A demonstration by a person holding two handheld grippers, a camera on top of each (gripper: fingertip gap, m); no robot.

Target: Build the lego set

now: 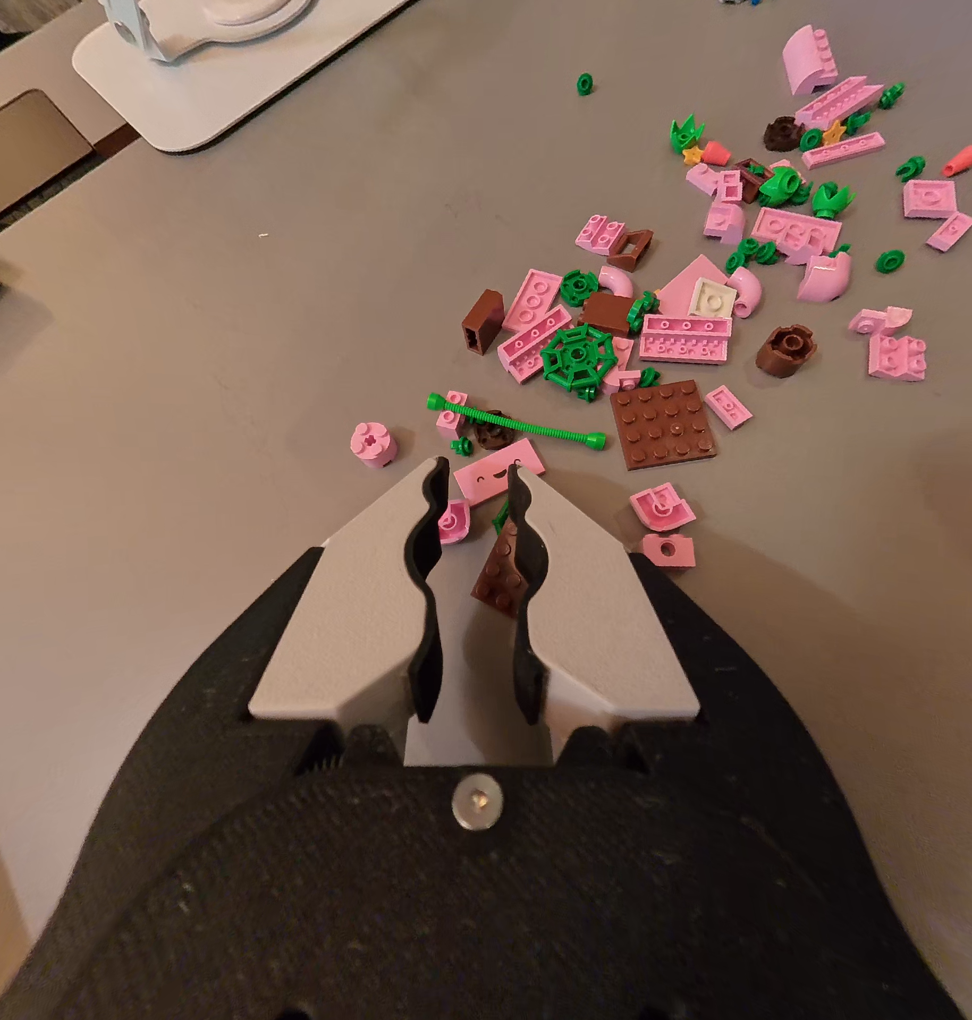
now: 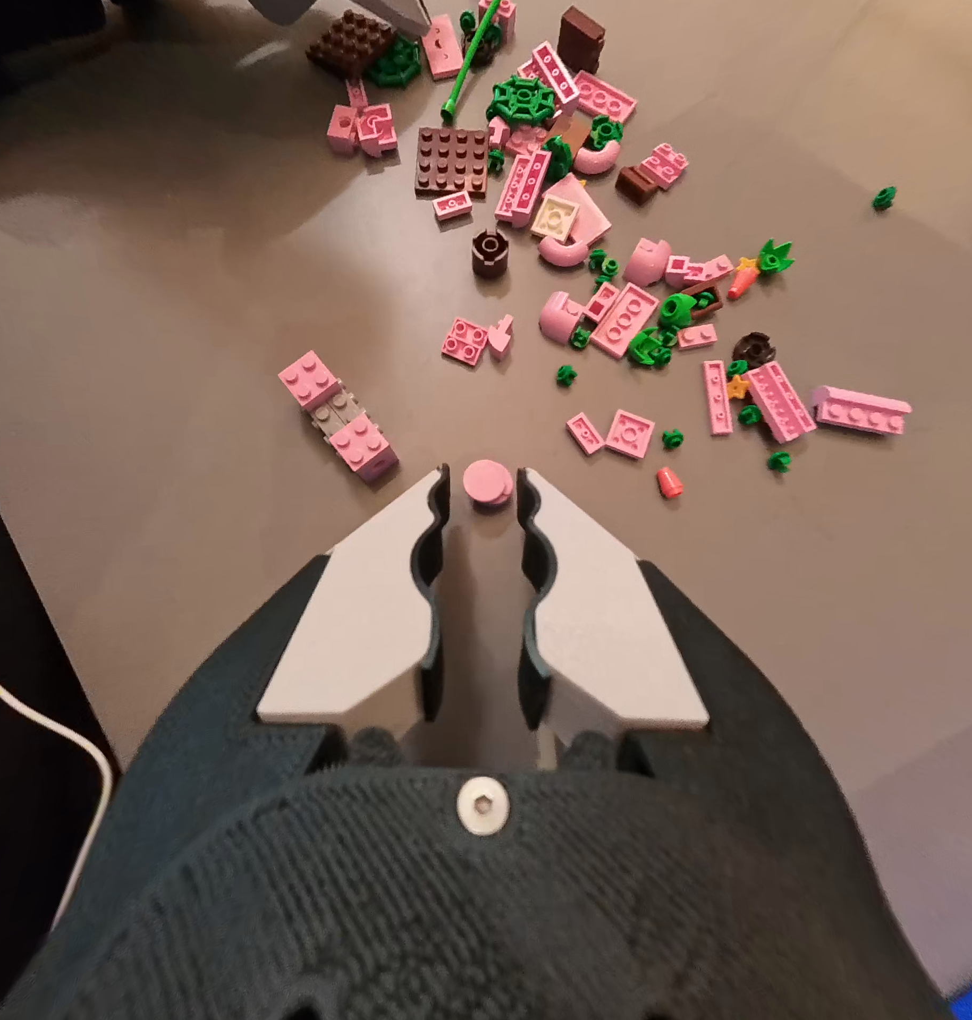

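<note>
Loose pink, brown and green Lego pieces lie scattered on a grey table (image 1: 251, 331). My left gripper (image 1: 479, 469) is open, its tips over a pink tile with a printed face (image 1: 527, 458). A small brown studded plate (image 1: 500, 574) shows low between its fingers, against the right one; I cannot tell if it is touched. My right gripper (image 2: 483, 474) is open, with a pink round piece (image 2: 486, 485) on the table between its tips, not squeezed. A built pink-and-grey assembly (image 2: 337, 416) lies just to its left. The left gripper's tip (image 2: 412, 16) shows at the top of the right wrist view.
A brown square plate (image 1: 663, 422) (image 2: 453, 160), a green bar (image 1: 516, 422) and a green web piece (image 1: 577, 353) lie in the pile. A white stand base (image 1: 196, 99) sits at the back left. The table edge and a white cable (image 2: 86, 745) are at the right gripper's left. The tips of one gripper are about 20 cm away from the tips of the other. The white stand base (image 1: 196, 99) lies some 30 cm from my left tips, 40 cm from my right tips.
</note>
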